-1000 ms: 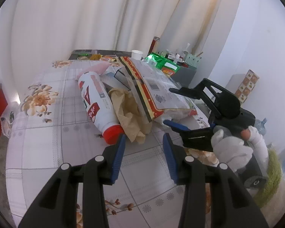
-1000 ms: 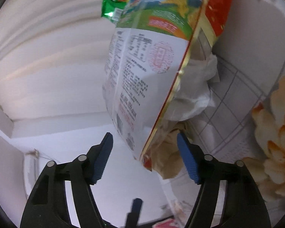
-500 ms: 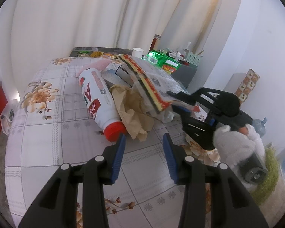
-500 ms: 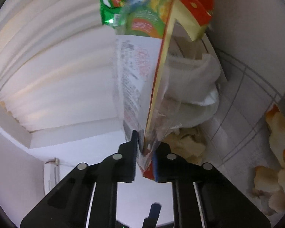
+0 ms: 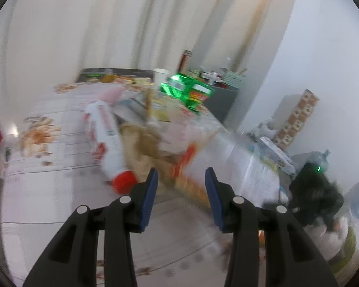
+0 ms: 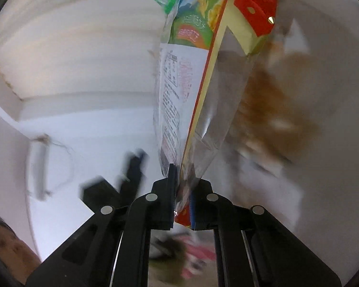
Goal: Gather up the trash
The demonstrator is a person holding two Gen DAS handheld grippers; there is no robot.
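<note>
Between right gripper (image 6: 182,191) pads: printed plastic bag (image 6: 193,91), newly pinched at one corner, jaws wide a second ago; now dragged toward 5 o'clock off table (image 5: 47,191). Left gripper (image 5: 180,191): parted, empty, near white bottle (image 5: 107,136). First trash item secured.
</note>
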